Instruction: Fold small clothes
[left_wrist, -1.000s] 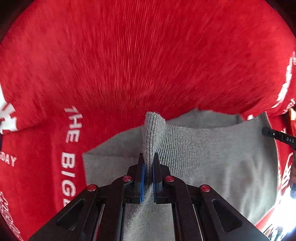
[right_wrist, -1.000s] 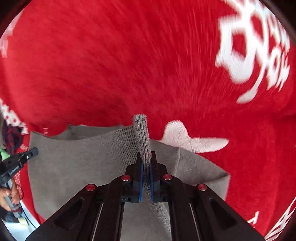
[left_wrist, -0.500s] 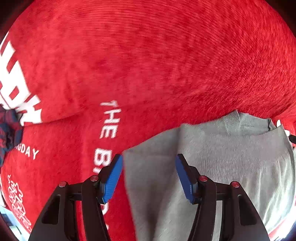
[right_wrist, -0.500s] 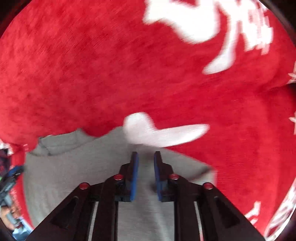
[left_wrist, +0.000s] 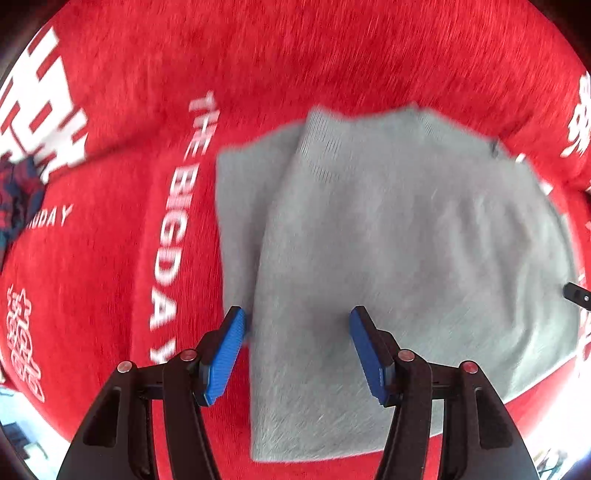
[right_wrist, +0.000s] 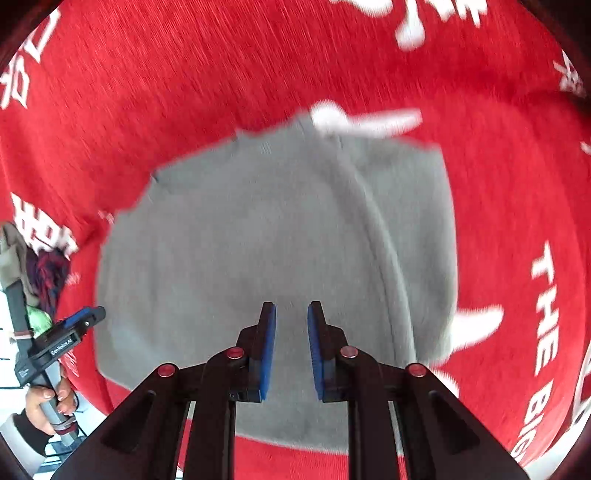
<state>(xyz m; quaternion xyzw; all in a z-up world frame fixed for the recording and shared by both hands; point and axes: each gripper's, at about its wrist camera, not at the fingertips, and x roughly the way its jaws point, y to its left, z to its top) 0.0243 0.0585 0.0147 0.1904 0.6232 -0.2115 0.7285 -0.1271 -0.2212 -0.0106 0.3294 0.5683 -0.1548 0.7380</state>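
Observation:
A grey knit garment (left_wrist: 406, 240) lies folded flat on the red cloth (left_wrist: 295, 55), with a second layer showing along its left side. My left gripper (left_wrist: 295, 314) hangs over its near left part, pointing down, blue pads wide apart and empty. In the right wrist view the same grey garment (right_wrist: 240, 240) fills the middle. My right gripper (right_wrist: 291, 305) hovers above its near edge, pads a small gap apart with nothing between them. Both views are motion-blurred.
The red cloth (right_wrist: 184, 74) with white lettering covers the whole surface. A dark red-and-blue patterned garment (left_wrist: 18, 195) lies at the left edge, seen also as a dark bundle (right_wrist: 48, 273). A hand (right_wrist: 48, 398) holds the left tool's handle.
Both grippers let go of the pinched grey edge and opened, the left one wide. They drew back toward the near side, and the garment now lies flat.

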